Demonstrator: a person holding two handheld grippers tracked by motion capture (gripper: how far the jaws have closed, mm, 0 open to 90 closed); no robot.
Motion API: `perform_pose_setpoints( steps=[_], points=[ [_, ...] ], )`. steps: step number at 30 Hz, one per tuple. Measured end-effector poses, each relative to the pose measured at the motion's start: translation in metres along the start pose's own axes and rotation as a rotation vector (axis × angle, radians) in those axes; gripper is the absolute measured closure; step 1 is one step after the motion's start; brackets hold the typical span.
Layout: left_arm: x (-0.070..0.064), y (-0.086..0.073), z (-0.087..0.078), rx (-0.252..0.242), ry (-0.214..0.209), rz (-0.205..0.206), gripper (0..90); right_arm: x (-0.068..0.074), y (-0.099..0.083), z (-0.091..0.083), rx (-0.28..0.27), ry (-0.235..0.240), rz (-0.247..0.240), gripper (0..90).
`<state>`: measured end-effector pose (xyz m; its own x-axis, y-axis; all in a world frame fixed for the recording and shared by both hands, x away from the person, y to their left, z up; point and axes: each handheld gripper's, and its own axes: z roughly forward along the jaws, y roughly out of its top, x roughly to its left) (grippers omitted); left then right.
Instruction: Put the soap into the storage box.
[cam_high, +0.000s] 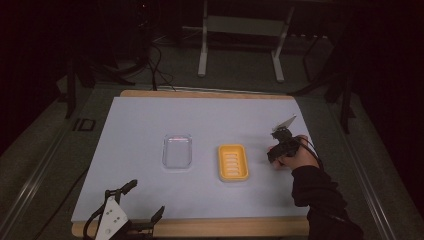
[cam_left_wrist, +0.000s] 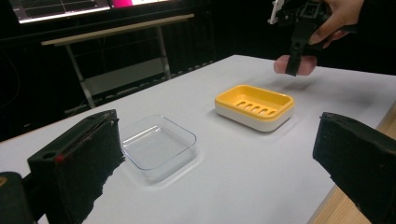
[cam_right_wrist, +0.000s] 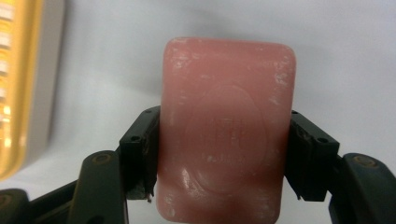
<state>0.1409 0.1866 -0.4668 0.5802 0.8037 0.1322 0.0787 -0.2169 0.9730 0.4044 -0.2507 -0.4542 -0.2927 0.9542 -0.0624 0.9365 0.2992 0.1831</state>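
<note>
Right now my right gripper (cam_right_wrist: 219, 154) has its jaws clamped on both long sides of a pink soap bar (cam_right_wrist: 226, 126), just beside the yellow soap dish (cam_high: 233, 162) on the white tabletop (cam_high: 150, 120). Well apart, my left gripper (cam_high: 140, 202) rests with jaws spread wide, near a clear glass dish (cam_left_wrist: 156, 144).

surface: white-topped table (cam_high: 150, 120) with wooden edge | on it: clear glass dish (cam_high: 177, 151) left of centre; yellow soap dish (cam_high: 233, 162) just beside it, apart | left gripper (cam_high: 134, 202) rests at near edge
</note>
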Motion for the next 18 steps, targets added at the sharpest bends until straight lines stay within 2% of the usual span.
perform_pose_setpoints(
  steps=[8, 13, 18],
  points=[
    [-0.001, 0.0, -0.001, 0.0, 0.005, -0.001, 1.8, 0.013, 0.012, -0.016, 0.013, -0.025, 0.036, 36.9],
    [-0.001, 0.0, -0.001, -0.001, 0.004, -0.001, 1.8, 0.021, 0.018, -0.02, 0.034, -0.037, 0.054, 36.9],
    [-0.001, 0.0, -0.001, -0.005, 0.003, -0.003, 1.8, 0.031, 0.024, -0.028, 0.029, -0.032, 0.079, 37.0]
  ],
)
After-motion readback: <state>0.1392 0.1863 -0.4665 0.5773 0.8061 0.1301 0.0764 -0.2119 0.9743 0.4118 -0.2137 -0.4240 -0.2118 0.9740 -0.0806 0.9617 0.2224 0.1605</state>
